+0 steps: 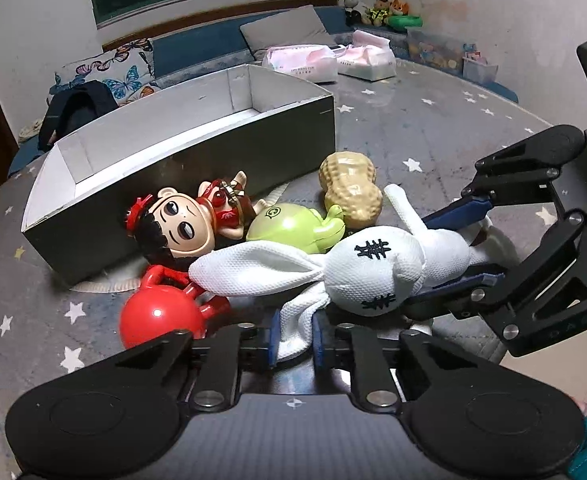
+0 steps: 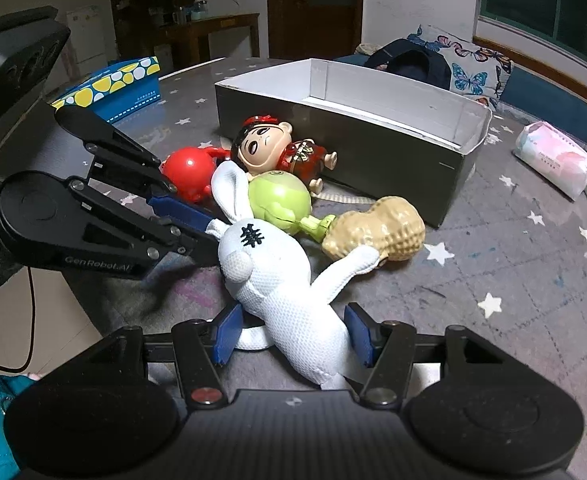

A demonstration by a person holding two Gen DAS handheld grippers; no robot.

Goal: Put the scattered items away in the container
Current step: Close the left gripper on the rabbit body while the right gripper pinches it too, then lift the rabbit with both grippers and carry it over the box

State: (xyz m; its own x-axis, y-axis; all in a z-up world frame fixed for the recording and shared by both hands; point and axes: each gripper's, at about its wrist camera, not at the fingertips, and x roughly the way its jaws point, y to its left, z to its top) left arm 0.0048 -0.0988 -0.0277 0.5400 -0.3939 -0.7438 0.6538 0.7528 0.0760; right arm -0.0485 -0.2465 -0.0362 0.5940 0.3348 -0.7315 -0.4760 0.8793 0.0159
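Pickup step: white rabbit plush lying on table amid toy pile before empty box; left gripper pinching its ear, right gripper straddling its body, jaws apart. Next probably closing right, lifting into box

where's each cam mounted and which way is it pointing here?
Left wrist: on the left gripper, looking along its blue fingers, pinching the white mesh plush rabbit by an ear; right gripper enters from the right.
Right wrist: on the right gripper, fingers either side of the rabbit's body; left gripper enters from the left.
Shared: rabbit, toy pile, open grey cardboard box.
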